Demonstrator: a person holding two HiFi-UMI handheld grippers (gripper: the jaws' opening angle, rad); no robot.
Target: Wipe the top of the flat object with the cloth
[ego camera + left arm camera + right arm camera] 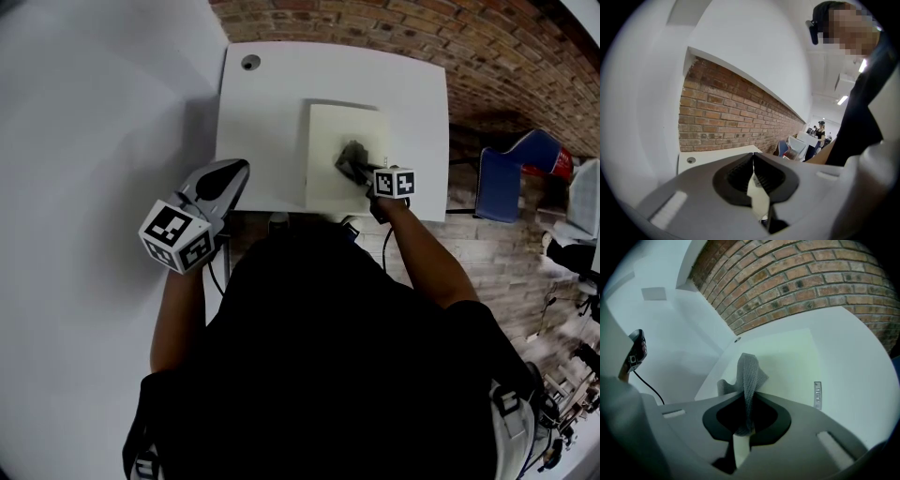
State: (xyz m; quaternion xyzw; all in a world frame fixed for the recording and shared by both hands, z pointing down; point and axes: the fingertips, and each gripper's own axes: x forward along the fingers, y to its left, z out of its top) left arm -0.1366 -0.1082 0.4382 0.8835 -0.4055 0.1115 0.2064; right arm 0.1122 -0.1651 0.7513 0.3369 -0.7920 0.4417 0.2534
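A pale, flat board (342, 141) lies on the white table (262, 122); in the right gripper view the board (787, 357) fills the middle. A grey knitted cloth (352, 161) rests on its near right part. My right gripper (361, 173) is shut on the cloth (747, 376), which sticks up between the jaws. My left gripper (225, 183) hangs at the table's near left edge, off the board, jaws shut with nothing between them (753, 171).
A white wall (94, 141) runs along the left of the table. A round cable hole (250, 62) sits in the table's far left corner. Brick floor (450, 47) lies beyond, with a blue chair (506, 178) to the right. A small grey strip (817, 394) lies beside the board.
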